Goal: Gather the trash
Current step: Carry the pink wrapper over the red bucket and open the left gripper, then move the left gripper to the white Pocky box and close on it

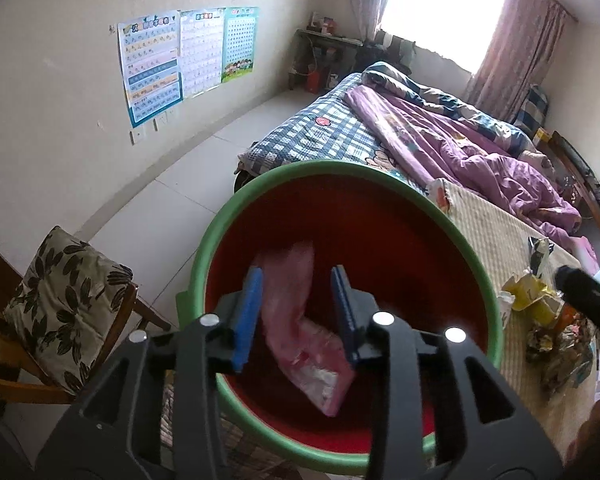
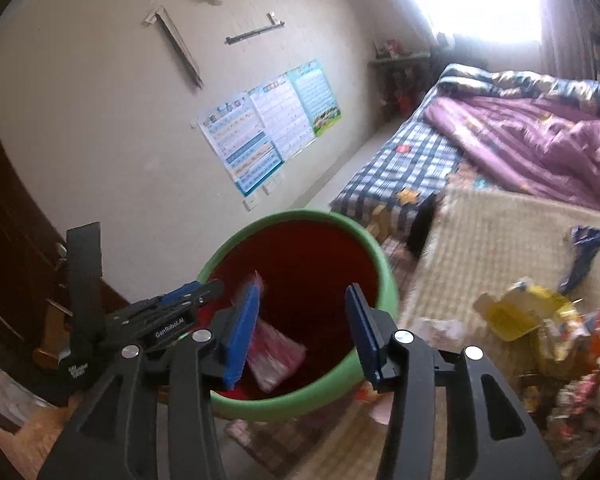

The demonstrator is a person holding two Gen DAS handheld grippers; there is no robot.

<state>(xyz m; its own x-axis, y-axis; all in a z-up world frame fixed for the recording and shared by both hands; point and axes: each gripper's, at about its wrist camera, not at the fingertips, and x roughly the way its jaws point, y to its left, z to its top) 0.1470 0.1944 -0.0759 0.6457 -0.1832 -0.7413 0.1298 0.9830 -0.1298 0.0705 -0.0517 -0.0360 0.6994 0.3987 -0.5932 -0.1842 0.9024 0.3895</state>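
I have my left claw poised over the green-rimmed red bin, its blue pads spread wide with nothing between them. Below the gap a pink wrapper lies inside the bin; it looks blurred, so I cannot tell whether it rests on the bottom or is in the air. My right claw is also wide open and empty, pointing over the bin's near rim, and from its camera I see the left claw reaching in from the left side above the bin. The same pink wrapper shows there inside the bin, toward its near wall. The bin stands at the edge of the bed, on a woven straw mat. To the right of the bin, more trash is heaped on the mat: a crumpled yellow carton, a dark blue packet farther back, and mixed wrappers at the right edge.
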